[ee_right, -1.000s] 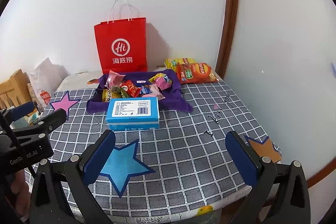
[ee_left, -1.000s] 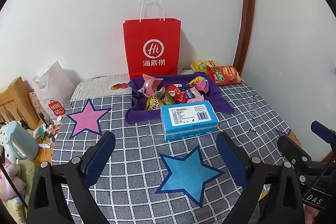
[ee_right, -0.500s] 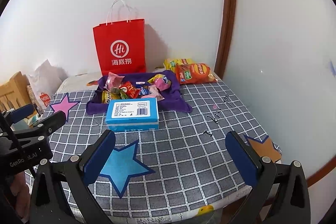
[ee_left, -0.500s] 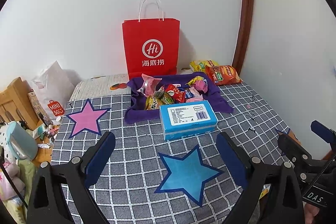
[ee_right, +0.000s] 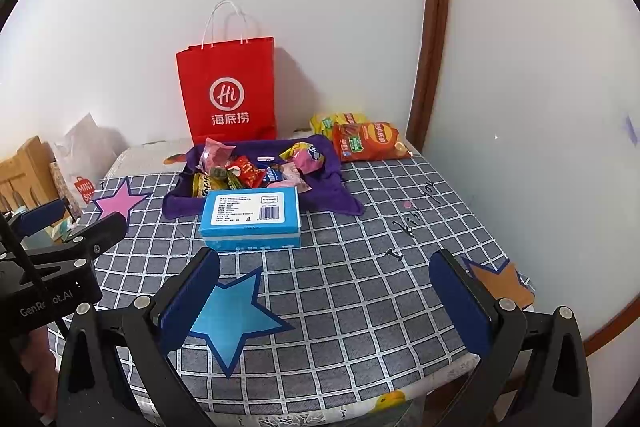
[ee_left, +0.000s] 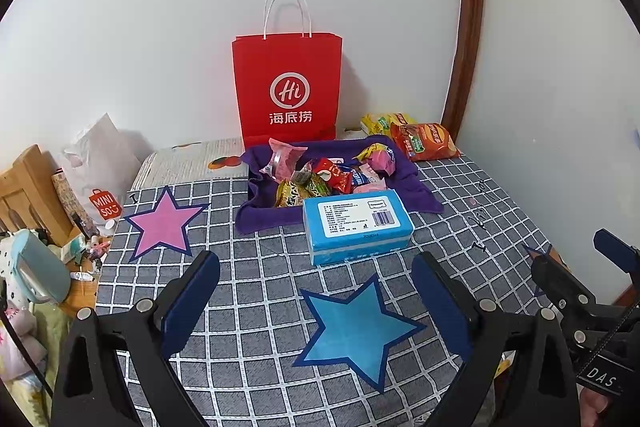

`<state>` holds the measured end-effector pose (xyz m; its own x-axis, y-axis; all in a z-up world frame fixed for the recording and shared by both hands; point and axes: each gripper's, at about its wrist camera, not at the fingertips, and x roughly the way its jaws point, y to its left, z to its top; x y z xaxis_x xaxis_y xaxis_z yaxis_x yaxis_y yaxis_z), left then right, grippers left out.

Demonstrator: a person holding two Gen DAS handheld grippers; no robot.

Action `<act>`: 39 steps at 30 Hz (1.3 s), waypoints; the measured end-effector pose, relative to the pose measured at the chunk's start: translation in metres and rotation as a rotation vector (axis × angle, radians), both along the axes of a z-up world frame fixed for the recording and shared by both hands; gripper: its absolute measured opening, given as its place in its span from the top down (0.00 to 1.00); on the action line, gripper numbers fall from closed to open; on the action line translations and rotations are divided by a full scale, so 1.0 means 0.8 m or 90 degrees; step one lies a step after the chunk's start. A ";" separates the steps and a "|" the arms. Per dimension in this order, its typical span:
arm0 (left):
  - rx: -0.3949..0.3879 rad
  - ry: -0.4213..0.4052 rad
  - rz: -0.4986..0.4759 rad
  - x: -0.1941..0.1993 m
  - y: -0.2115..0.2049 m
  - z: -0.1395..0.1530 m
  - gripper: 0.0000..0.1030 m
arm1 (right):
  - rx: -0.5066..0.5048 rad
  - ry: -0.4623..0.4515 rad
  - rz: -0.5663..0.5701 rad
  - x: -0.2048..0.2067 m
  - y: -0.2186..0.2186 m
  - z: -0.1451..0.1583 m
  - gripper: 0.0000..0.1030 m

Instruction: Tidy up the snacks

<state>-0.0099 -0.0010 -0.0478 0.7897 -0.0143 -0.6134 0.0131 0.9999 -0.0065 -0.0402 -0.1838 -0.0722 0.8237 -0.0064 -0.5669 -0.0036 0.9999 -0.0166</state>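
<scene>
Several small snack packets [ee_left: 320,179] [ee_right: 248,171] lie heaped in a purple cloth tray [ee_left: 416,187] [ee_right: 340,203] at the back of the table. A blue box [ee_left: 356,223] [ee_right: 252,217] sits just in front of the tray. An orange chip bag [ee_left: 424,147] [ee_right: 368,141] and a yellow bag [ee_left: 380,123] [ee_right: 332,121] lie by the back right corner. My left gripper [ee_left: 316,303] hangs open over the blue star [ee_left: 356,327], well short of the box. My right gripper [ee_right: 324,303] is open too, empty, above the checked cloth.
A red paper bag [ee_left: 288,87] [ee_right: 228,91] stands against the wall behind the tray. Pink star [ee_left: 164,223] [ee_right: 118,203] and orange star [ee_right: 500,283] patches mark the checked tablecloth [ee_left: 260,267]. Clutter and a white bag [ee_left: 100,167] crowd the left side; a wall bounds the right.
Both views shift very slightly, with the box and tray sitting a touch further away. Nothing on the table has moved, and both grippers stay open.
</scene>
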 end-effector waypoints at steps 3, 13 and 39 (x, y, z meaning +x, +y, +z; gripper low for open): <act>0.001 0.000 -0.002 0.000 -0.001 0.000 0.06 | 0.001 -0.001 -0.001 -0.001 -0.001 0.000 0.00; 0.001 -0.002 -0.002 -0.001 -0.001 0.001 0.06 | 0.003 -0.005 0.002 -0.002 -0.001 0.002 0.00; 0.000 -0.003 -0.004 -0.002 -0.002 0.004 0.06 | 0.005 -0.009 0.003 -0.002 -0.003 0.003 0.00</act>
